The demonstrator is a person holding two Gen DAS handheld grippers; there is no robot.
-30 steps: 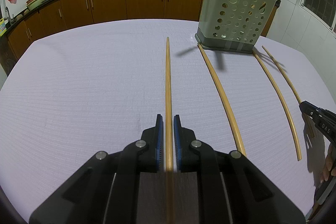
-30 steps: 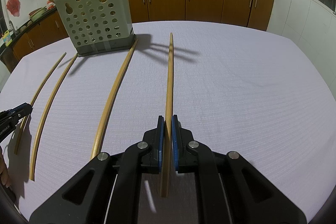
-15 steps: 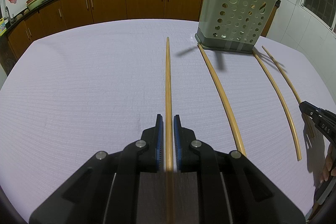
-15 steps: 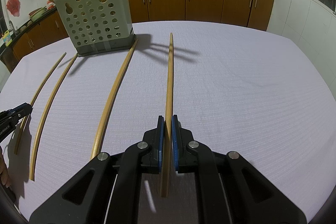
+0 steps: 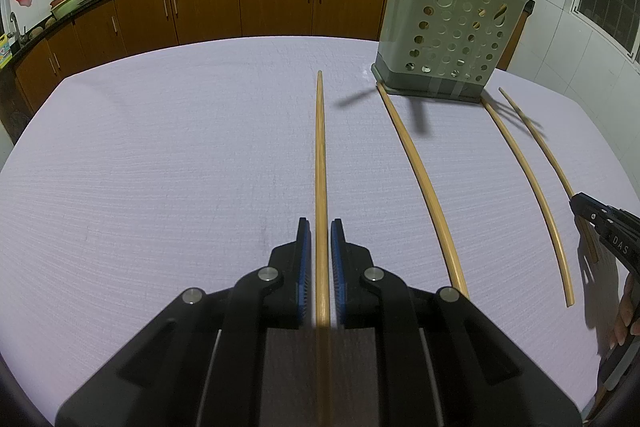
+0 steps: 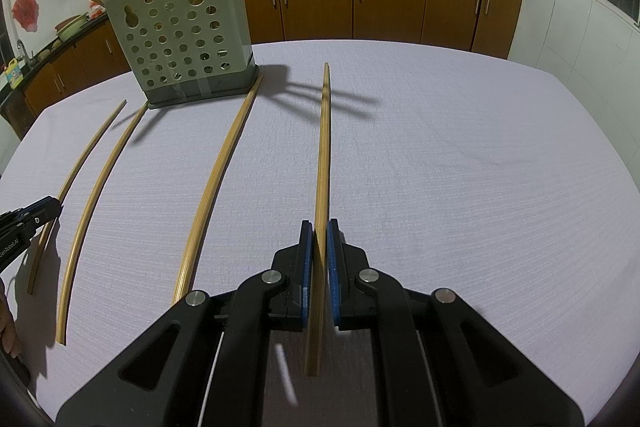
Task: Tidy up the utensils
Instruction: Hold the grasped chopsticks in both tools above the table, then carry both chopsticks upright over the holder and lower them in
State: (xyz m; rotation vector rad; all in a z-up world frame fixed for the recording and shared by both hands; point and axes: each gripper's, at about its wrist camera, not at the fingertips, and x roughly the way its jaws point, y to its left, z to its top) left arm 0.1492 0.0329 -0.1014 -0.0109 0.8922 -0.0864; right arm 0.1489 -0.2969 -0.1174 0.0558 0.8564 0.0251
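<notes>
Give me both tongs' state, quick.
Left tongs: shut on a chopstick.
Right tongs: shut on another chopstick.

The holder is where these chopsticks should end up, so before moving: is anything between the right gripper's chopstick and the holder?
Nothing visible blocks the way from the right gripper and its chopstick to the holder; one loose chopstick lies flat on the table between them.

Four long bamboo chopsticks (image 6: 208, 187) lie roughly parallel before the upright perforated green holder (image 6: 182, 43), which holds more.
</notes>
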